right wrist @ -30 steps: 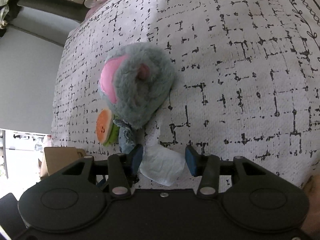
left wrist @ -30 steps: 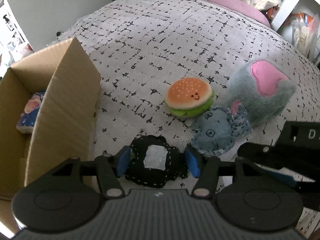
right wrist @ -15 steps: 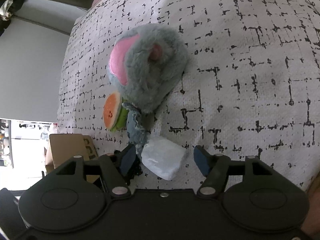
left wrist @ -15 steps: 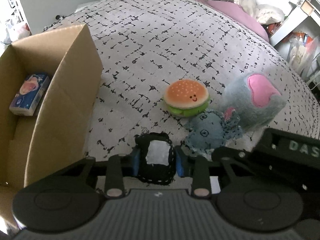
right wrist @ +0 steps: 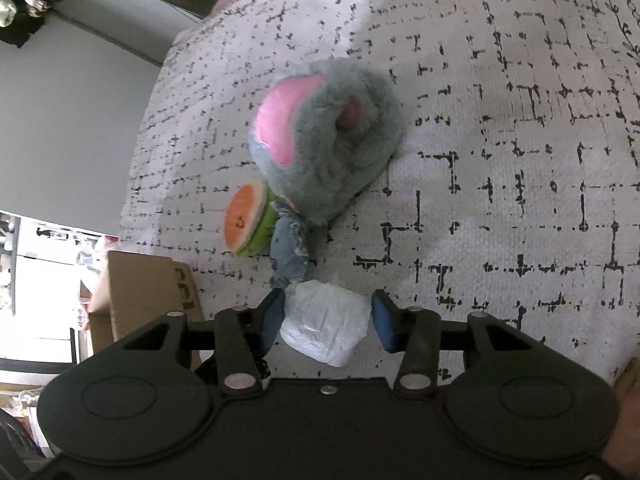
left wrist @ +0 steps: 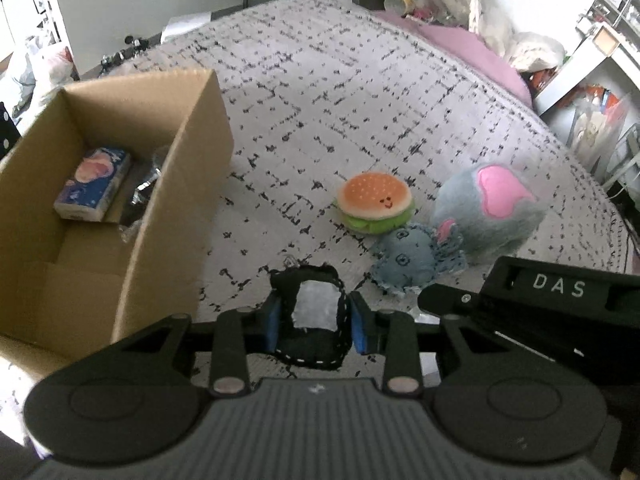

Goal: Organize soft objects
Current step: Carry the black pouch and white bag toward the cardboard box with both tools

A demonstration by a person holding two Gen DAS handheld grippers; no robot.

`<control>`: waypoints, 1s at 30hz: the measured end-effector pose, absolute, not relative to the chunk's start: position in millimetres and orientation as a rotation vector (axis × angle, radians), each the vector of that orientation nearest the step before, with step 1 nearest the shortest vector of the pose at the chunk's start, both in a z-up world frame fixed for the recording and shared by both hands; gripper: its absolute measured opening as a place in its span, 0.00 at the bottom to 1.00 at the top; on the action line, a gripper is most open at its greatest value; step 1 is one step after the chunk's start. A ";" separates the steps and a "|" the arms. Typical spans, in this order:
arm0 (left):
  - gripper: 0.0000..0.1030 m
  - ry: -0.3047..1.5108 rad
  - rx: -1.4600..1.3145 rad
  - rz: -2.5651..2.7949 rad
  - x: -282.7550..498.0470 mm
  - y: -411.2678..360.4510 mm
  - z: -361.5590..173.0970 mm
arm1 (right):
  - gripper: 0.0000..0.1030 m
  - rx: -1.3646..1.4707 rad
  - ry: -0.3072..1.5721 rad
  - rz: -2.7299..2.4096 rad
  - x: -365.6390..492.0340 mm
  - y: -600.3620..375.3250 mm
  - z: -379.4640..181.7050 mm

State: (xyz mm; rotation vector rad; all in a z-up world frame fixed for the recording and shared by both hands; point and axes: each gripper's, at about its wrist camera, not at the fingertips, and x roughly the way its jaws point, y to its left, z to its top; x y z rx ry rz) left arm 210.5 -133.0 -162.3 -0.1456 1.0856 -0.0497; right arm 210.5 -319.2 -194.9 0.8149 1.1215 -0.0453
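Left wrist view, surroundings: a cardboard box (left wrist: 120, 208) is standing open on the bed (left wrist: 340, 100) at the left, holding a small printed packet (left wrist: 94, 186). A burger plush (left wrist: 374, 202), a blue plush (left wrist: 412, 258) and a grey-and-pink plush (left wrist: 490, 210) are lying clustered at the right, touching one another.
Left wrist view, obstruction: the right tool's black body is crossing the lower right corner, just beside the blue plush.
Left wrist view, tool: the left tool (left wrist: 316, 326) is gripping a black stitched pouch (left wrist: 312, 320) with a white patch, both blue pads pressing its sides.
Right wrist view, surroundings: the three plushes are lying ahead, the box corner at the left.
Right wrist view, tool: the right tool (right wrist: 328, 318) has just been closing around a white wrapped packet (right wrist: 326, 322) on the bed; the left pad is touching it, the right pad is sitting just clear.
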 end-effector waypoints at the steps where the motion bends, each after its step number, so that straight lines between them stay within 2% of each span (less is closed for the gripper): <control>1: 0.32 1.076 -0.143 -0.049 208.1 -132.3 -157.1 | 0.45 0.818 1.106 -0.032 207.3 -319.3 -190.5; 30: 0.33 0.905 -0.142 0.012 173.6 -86.5 -67.2 | 0.45 0.555 0.788 0.198 174.5 -283.7 -111.3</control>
